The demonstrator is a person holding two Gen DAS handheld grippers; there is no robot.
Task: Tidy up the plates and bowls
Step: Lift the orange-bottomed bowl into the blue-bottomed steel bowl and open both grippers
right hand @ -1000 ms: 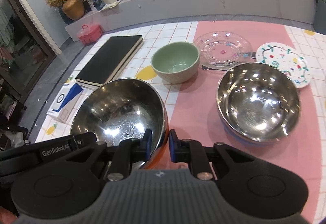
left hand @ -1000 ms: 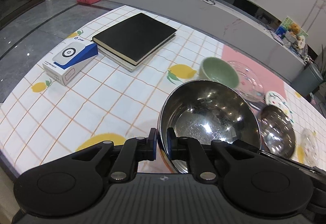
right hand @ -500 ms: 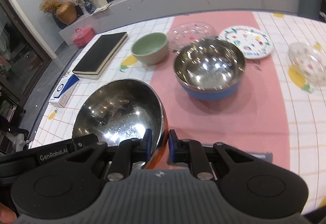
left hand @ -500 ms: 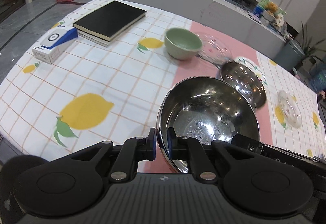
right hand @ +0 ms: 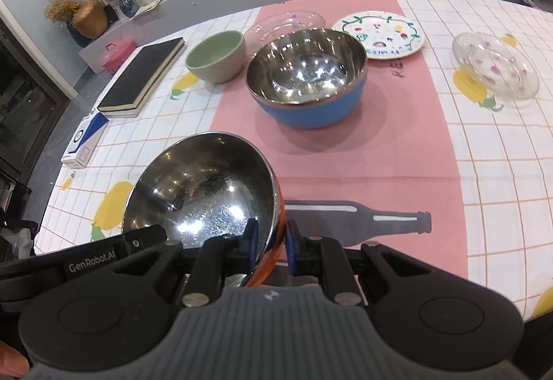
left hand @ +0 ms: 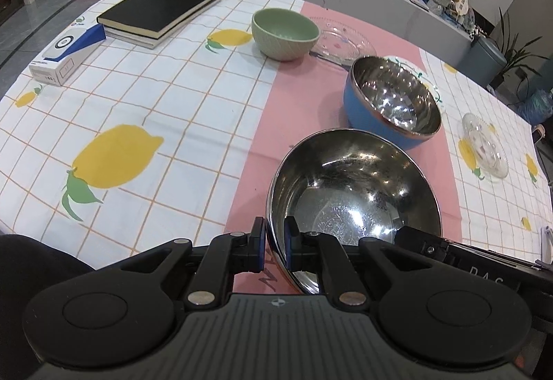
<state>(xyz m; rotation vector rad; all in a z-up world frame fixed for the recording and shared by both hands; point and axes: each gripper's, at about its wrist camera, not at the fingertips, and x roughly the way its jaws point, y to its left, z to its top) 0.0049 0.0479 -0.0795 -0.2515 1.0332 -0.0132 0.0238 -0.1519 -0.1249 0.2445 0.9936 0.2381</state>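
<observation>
A steel bowl with an orange outside (left hand: 352, 193) (right hand: 204, 193) hangs tilted over the pink runner near the table's front. My left gripper (left hand: 274, 241) is shut on its left rim, and my right gripper (right hand: 271, 241) is shut on its right rim. Ahead on the runner stands a blue steel bowl (left hand: 394, 103) (right hand: 307, 76). A green bowl (left hand: 285, 32) (right hand: 216, 55) sits farther back left, beside a clear glass plate (left hand: 345, 41) (right hand: 287, 20). A painted plate (right hand: 380, 34) lies behind the blue bowl, and a glass dish (left hand: 484, 145) (right hand: 494, 69) lies to the right.
A black book (left hand: 162, 7) (right hand: 145, 76) and a blue-and-white box (left hand: 65, 51) (right hand: 84, 141) lie on the left of the checked cloth. A grey bottle print (right hand: 363, 217) marks the runner just ahead of my right gripper. A long low counter runs behind the table.
Both grippers have carried the steel bowl to the right, from over the white checked cloth to over the pink runner. The blue bowl now stands farther ahead of it.
</observation>
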